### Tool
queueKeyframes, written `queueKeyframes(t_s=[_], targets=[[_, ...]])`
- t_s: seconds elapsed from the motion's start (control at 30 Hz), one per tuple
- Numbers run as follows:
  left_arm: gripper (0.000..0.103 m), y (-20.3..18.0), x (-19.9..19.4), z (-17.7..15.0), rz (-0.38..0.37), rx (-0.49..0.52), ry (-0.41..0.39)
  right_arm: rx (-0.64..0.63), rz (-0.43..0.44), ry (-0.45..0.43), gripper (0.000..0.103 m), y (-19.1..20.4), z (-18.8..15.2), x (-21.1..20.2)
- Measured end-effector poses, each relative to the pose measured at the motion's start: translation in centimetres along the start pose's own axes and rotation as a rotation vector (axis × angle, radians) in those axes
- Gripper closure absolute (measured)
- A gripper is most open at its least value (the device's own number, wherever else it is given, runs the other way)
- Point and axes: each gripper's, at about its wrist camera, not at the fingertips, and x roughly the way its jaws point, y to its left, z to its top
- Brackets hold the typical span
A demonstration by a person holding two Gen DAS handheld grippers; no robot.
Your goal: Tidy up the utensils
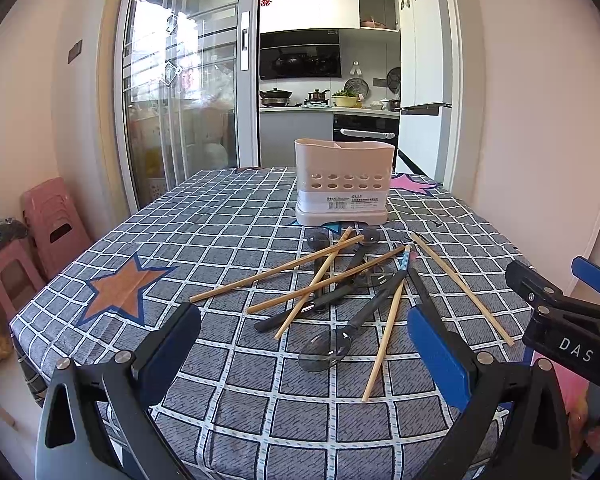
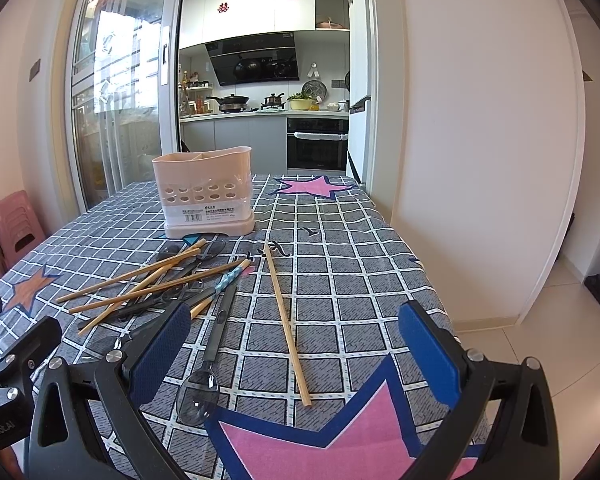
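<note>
- While both tools are hovering low at the near edge, the surface [image 1: 236, 216] is lying under a grey checked cloth with orange, pink and blue stars.
- At twelve o'clock in the left wrist view, the beige utensil holder [image 1: 342, 182] is standing upright, with nothing showing above its rim.
- Just short of it, the chopsticks [image 1: 276, 272] are lying crossed over dark-handled spoons [image 1: 324, 350] in a loose pile; one chopstick [image 2: 286, 326] is lying apart at the pile's three o'clock side.
- The left tool [image 1: 304, 344] is gaping wide with nothing between its blue pads, the pile lying ahead of it.
- The right tool [image 2: 294, 344] is likewise spread open and carrying nothing, one spoon [image 2: 204, 384] and the lone chopstick lying between its fingers on the cloth.
</note>
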Motion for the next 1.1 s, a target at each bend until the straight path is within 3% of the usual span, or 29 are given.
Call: queueKeyframes(t_s=[0.77, 1.1], targets=[[0.0, -0.1, 0.6, 0.1, -0.001, 0.014, 0.015, -0.003, 0.003, 0.019, 0.0, 0.0, 0.0, 0.6], [0.0, 2.2, 5.7, 2.7, -0.069, 0.083, 0.17, -0.049, 0.09, 0.158, 0.0, -0.9, 3.3, 4.7]])
